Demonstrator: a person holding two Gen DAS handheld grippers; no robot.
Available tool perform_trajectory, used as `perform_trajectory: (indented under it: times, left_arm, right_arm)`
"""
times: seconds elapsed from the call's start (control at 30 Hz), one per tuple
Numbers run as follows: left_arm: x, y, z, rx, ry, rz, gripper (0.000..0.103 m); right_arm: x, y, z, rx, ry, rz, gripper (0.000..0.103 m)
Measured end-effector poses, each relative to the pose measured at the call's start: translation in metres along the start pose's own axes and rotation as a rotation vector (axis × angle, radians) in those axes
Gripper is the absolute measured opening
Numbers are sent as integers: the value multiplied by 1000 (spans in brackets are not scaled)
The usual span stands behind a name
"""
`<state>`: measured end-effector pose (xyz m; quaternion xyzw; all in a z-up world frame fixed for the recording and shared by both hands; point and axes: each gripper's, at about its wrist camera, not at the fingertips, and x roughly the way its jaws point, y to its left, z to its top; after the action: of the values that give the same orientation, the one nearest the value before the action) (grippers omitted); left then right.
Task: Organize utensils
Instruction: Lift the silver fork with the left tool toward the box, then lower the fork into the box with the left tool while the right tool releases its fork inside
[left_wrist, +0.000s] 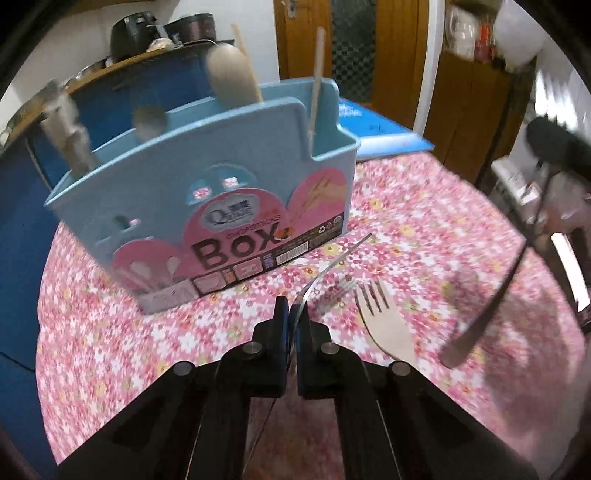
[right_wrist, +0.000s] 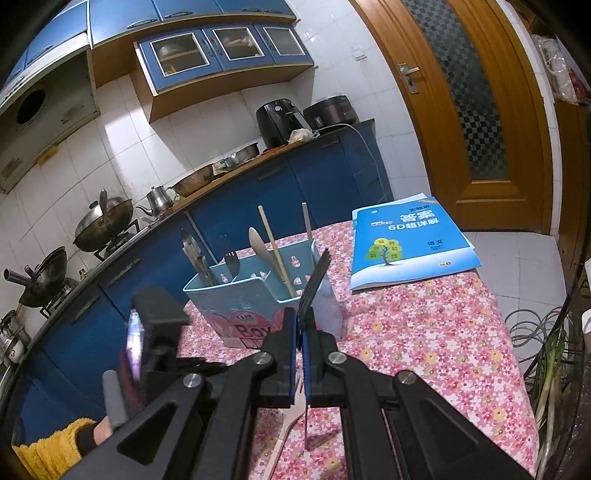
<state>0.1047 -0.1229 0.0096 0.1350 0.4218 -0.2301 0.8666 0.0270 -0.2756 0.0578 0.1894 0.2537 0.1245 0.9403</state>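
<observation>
Your left gripper (left_wrist: 294, 314) is clamped on a metal fork (left_wrist: 325, 269), tines out over the floral tablecloth (left_wrist: 424, 229). Your right gripper (right_wrist: 300, 332) pinches a second fork (right_wrist: 314, 286) edge-on. Blue utensil box (left_wrist: 207, 192) stands just ahead, spoons and chopsticks upright inside. Wooden fork (left_wrist: 384, 325) lies beside it on the cloth.

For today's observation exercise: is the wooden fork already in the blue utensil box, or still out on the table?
Out. The wooden fork lies flat on the floral tablecloth, in front of the blue utensil box, apart from it.
</observation>
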Motion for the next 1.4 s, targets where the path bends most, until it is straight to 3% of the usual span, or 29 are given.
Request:
perform_trajectory:
  times: [0.2,0.53,0.7,0.9,1.4]
  left_arm:
    - [-34,25,-6,-102,-87,-67,0]
    - [-98,49,-2,-187,-266,-159,0]
    - [-124,61,11,-219,-364,-178,0]
    - [-144,73,23,-241,-409,-193,0]
    - [-198,114,76,-244,-568,-15,0]
  right_arm:
    - [4,8,-1,-13,6,3,4]
    - [6,27,6,-42,-9,14,4]
    - [5,36,16,-67,-28,19,4]
    - [6,41,26,-76,-49,23,4]
    - [8,41,40,-95,-67,22,4]
